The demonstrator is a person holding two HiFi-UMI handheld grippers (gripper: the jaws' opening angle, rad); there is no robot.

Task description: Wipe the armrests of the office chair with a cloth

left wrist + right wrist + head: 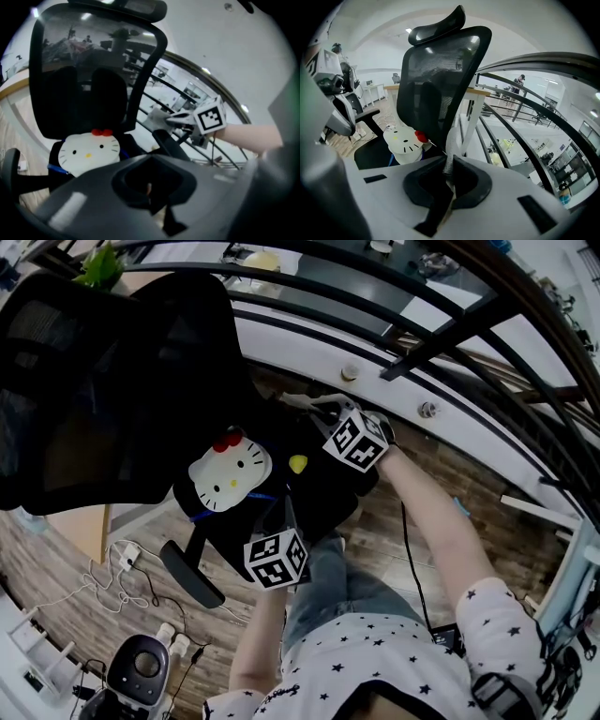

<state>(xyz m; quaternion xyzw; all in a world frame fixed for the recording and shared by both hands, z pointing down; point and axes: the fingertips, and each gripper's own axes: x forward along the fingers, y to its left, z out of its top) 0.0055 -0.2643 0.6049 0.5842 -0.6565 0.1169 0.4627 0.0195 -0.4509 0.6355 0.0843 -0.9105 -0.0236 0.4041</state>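
Over on our left, the left-hand armrest (pixel 192 575) isn't under the cloth yet. Our left tool (pixel 149 191) is clenched on nothing, near the cat cushion (pixel 230 476). On the right, the right tool (pixel 449 180) pinches the cloth (pixel 157 117) at the end of the other armrest (pixel 169 146). We'd press it flat and drag the full length, slow and even.

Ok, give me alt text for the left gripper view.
The right gripper holds a pale grey cloth at a black armrest of the black mesh office chair; a white cat-face cushion with a red bow rests on it.
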